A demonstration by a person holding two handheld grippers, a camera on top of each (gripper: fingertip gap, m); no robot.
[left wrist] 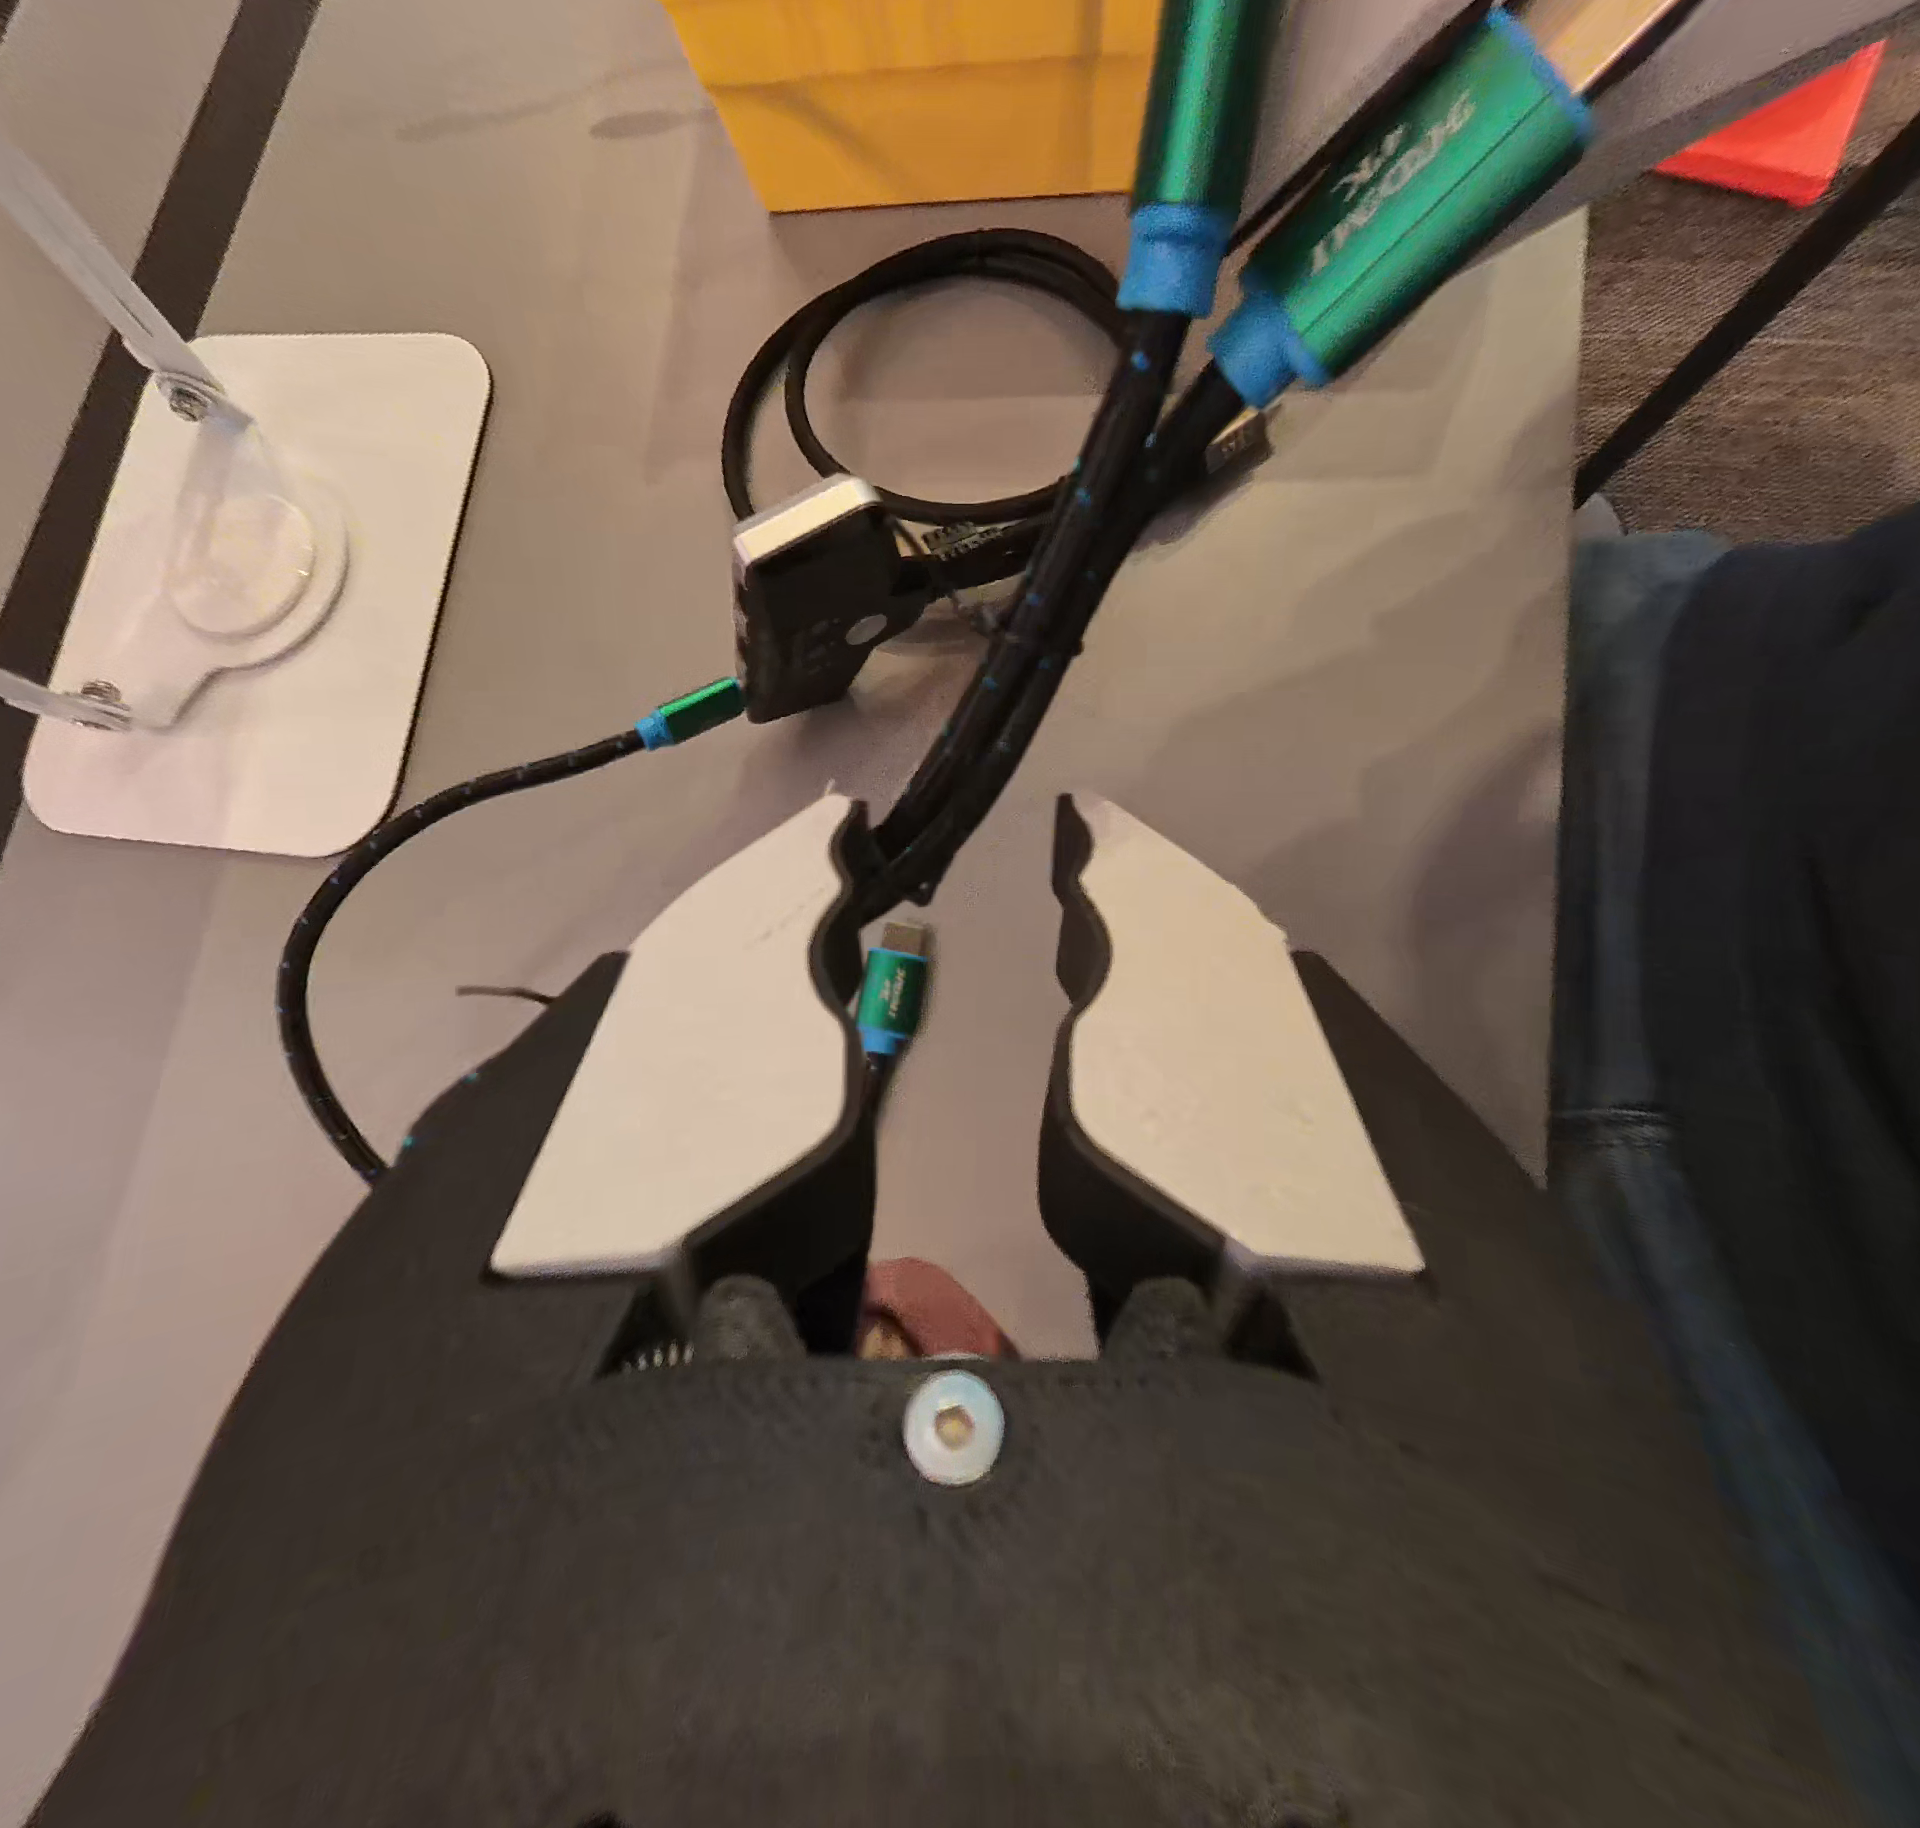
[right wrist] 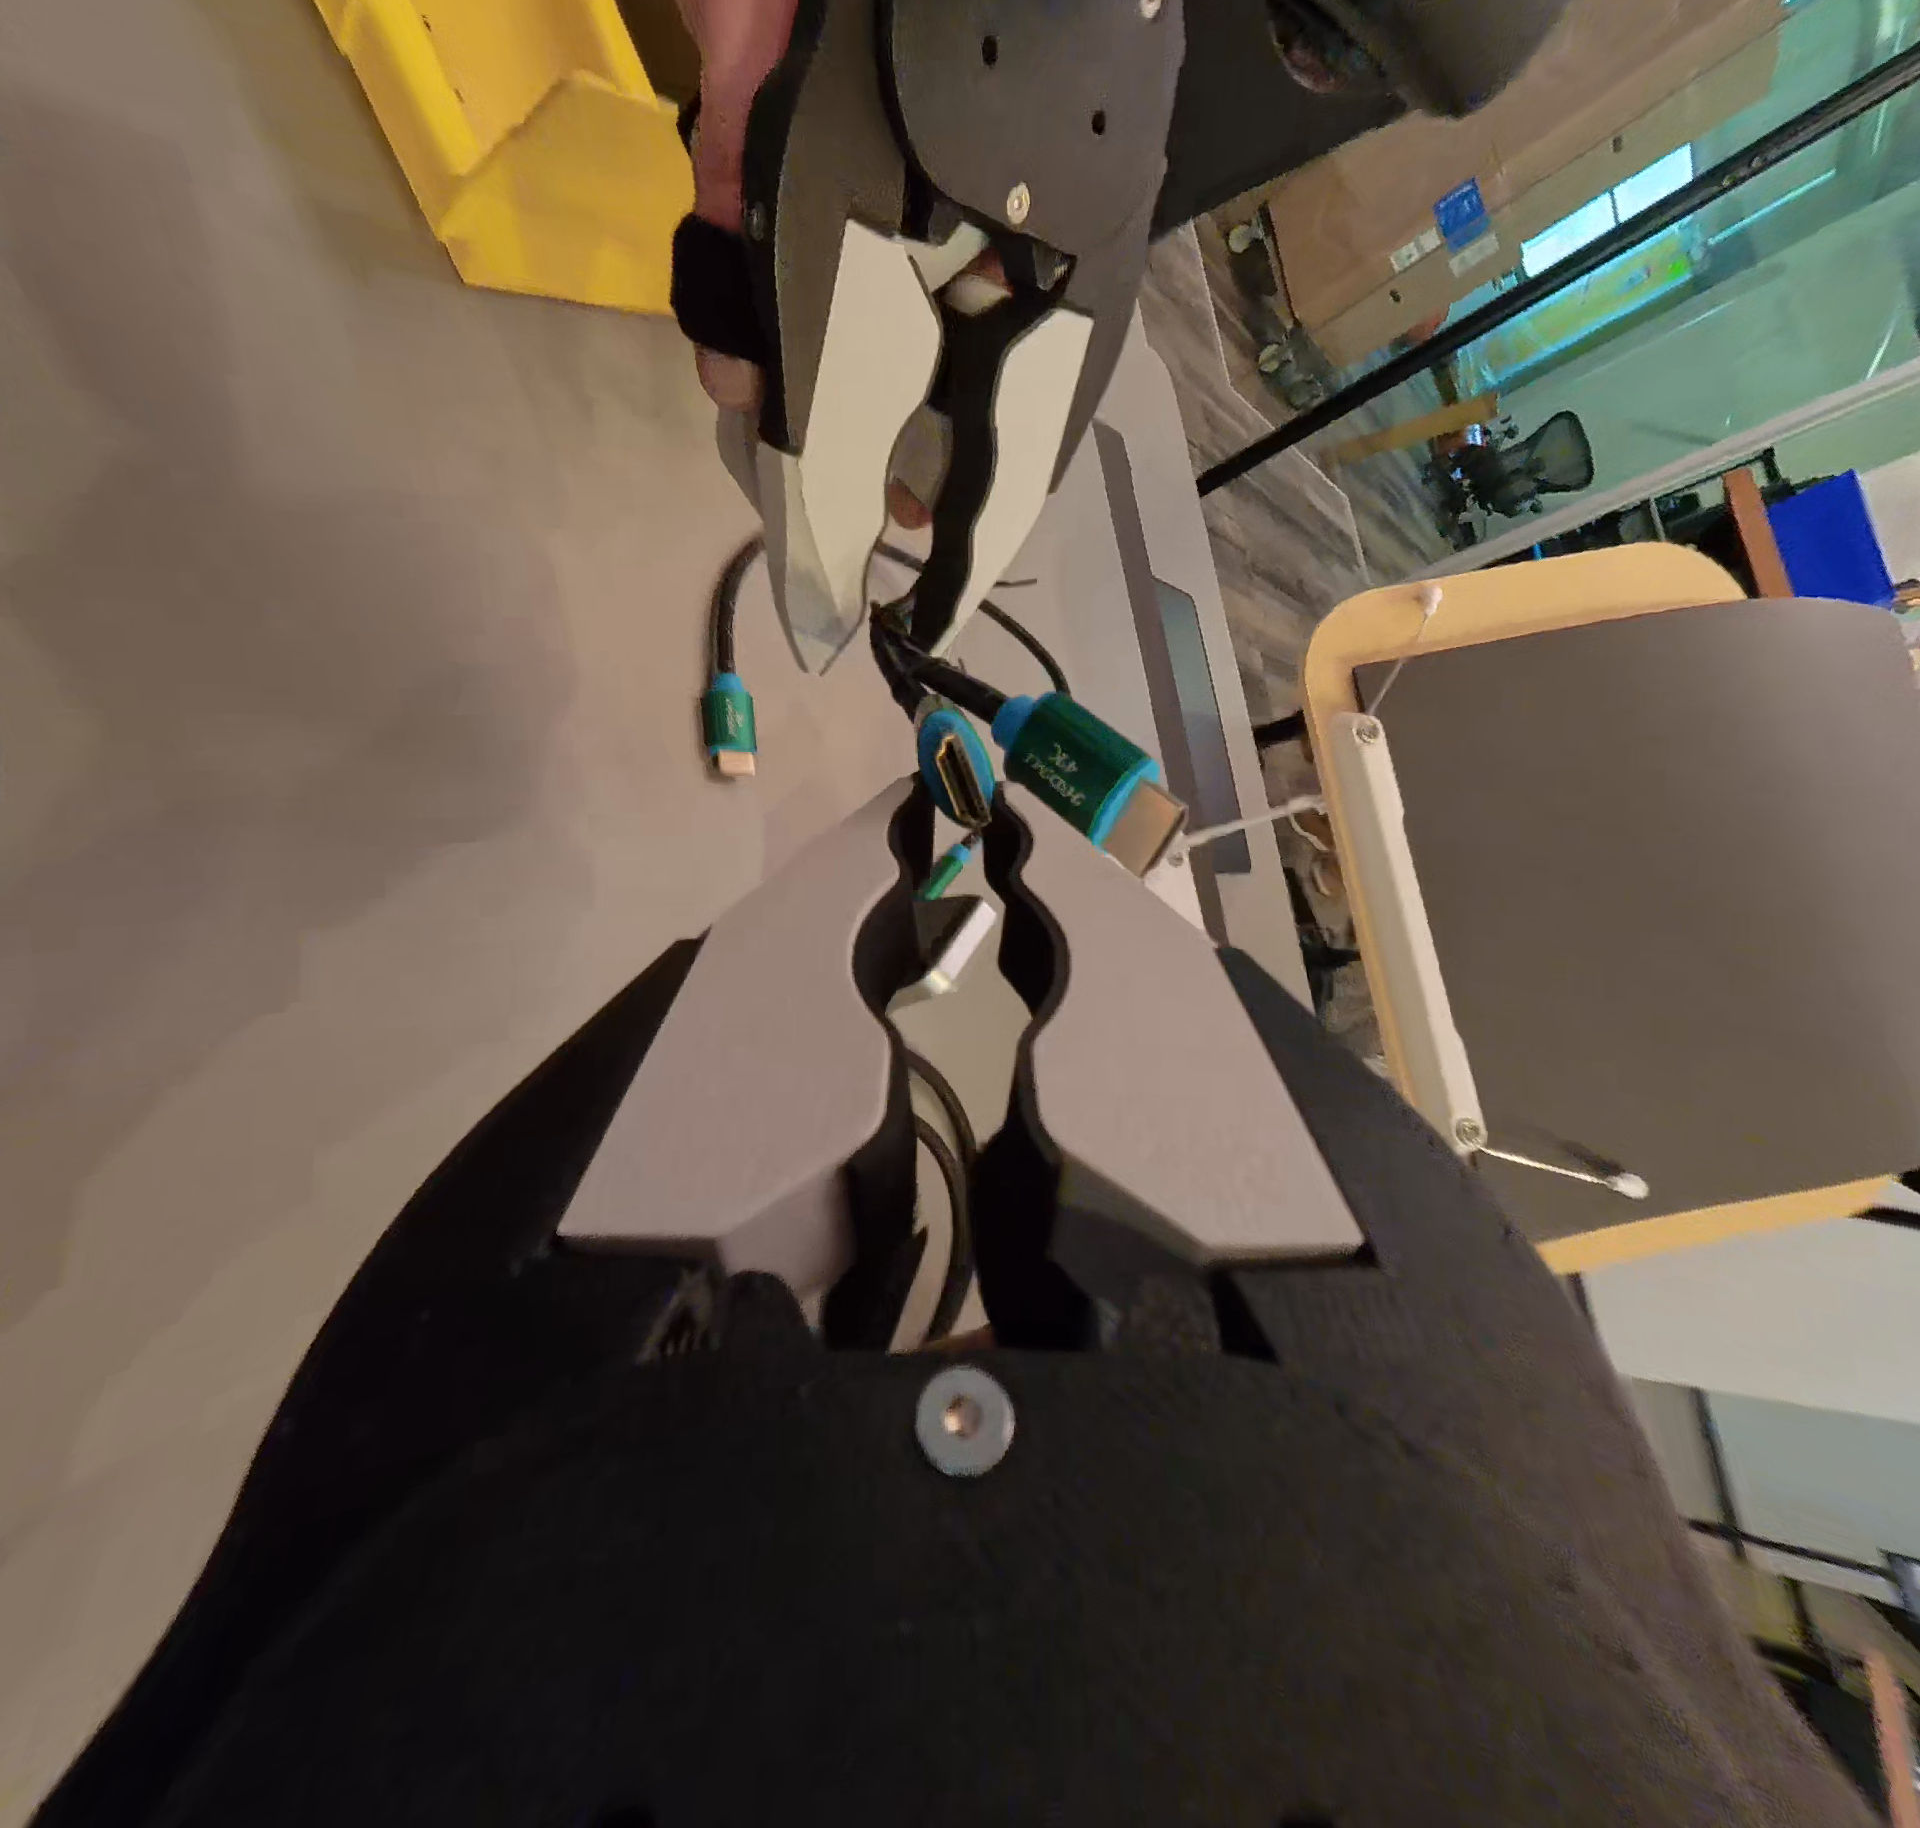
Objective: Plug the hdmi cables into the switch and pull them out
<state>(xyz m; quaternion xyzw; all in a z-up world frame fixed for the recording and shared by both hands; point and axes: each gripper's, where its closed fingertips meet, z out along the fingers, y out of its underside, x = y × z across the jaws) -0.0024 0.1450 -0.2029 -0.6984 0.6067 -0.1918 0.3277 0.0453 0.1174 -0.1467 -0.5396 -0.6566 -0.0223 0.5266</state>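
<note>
Surface: grey surface [left wrist: 540, 251], filling most of both wrist views; a yellow bin [left wrist: 914, 64] sits at upper centre of the left wrist view.
Switch: small black-and-silver switch [left wrist: 816, 594] lies mid-frame, one green-ended cable [left wrist: 691, 718] plugged into its near end.
Left hand-held gripper [left wrist: 956, 812]: fingers apart in its own view; in the right wrist view its tips pinch a black cable bundle [left wrist: 1023, 635] whose two green HDMI plugs [right wrist: 1081, 765] dangle.
Right hand-held gripper [right wrist: 951, 812]: fingers slightly apart, gripping nothing, just below the plugs.
Loose plug: another green plug [right wrist: 729, 729] rests on the surface, left of centre.
</note>
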